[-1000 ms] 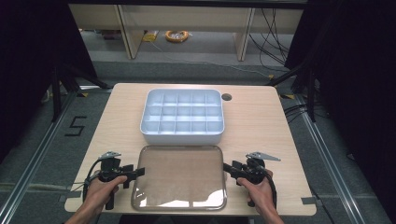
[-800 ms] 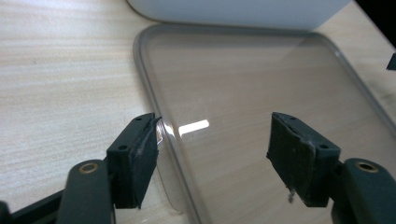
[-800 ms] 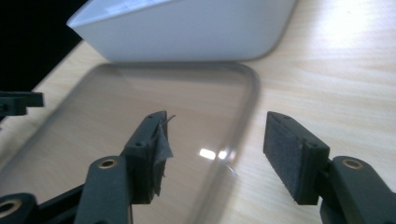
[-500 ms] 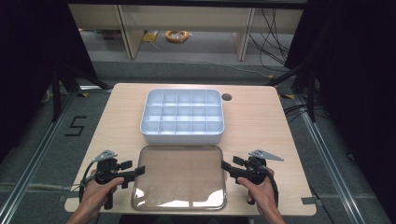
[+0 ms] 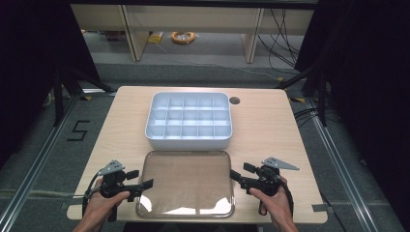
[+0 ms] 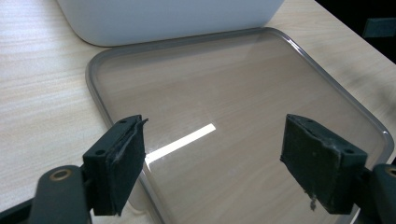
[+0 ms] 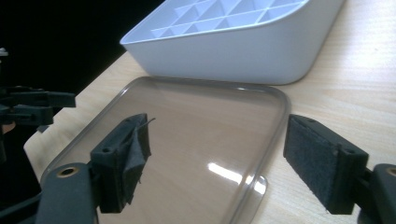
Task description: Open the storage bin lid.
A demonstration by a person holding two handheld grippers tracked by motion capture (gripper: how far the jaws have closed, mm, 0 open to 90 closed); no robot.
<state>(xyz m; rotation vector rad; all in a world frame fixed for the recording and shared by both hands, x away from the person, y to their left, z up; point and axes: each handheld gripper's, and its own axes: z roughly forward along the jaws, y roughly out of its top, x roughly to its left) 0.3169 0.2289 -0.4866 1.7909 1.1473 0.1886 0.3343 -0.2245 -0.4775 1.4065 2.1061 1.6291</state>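
**Both grippers released from the lid**

Since the earlier frames, both sets of jaws have been opening, and the lid (image 5: 186, 183) now lies flat along the table's near edge, its left edge lower than half a second ago.

Left gripper (image 5: 141, 179): positioned at the lid's left edge, near the table's near-left corner, held by the left hand (image 5: 104, 200). Its jaws stand wide open. In the left gripper view the pads straddle the lid's rim (image 6: 95, 93) without pressing on it.

Lid: clear, rounded rectangle, centred between the two grippers. Its far edge lies just beside the near wall of the tray (image 5: 188, 141).

Tray: white, divided into compartments, at the table's (image 5: 270, 125) middle.

Right gripper (image 5: 240, 176): positioned at the lid's right edge, held by the right hand (image 5: 273, 203). Its jaws stand wide open. In the right gripper view the lid's corner (image 7: 275, 100) lies between the pads, untouched.
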